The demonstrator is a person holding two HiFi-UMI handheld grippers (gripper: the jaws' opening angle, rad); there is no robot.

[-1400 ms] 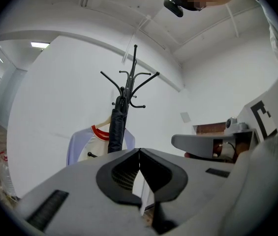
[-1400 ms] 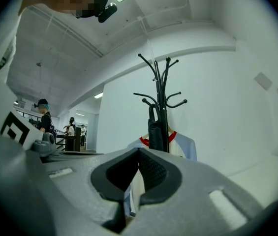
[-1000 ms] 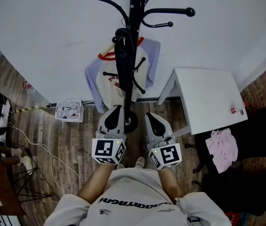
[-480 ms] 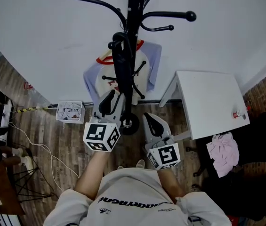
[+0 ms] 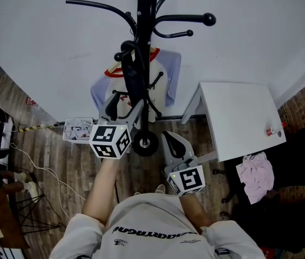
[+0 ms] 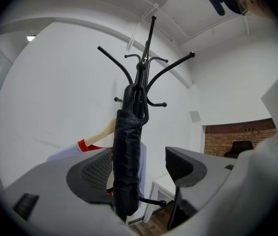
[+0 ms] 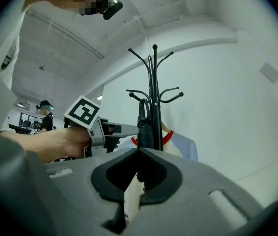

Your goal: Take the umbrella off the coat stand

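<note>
White wall [image 5: 44,42] behind coat stand [image 5: 147,15] | umbrella [image 6: 127,156] hangs furled on it, between your left gripper [image 6: 139,170] jaws, just opened wide to straddle it, not gripping | right gripper [image 7: 138,156] jaws clenched, empty

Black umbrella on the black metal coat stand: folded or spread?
Folded. The black umbrella hangs from the black metal coat stand as a narrow, tightly wrapped bundle, upright along the pole; no canopy is spread.
</note>
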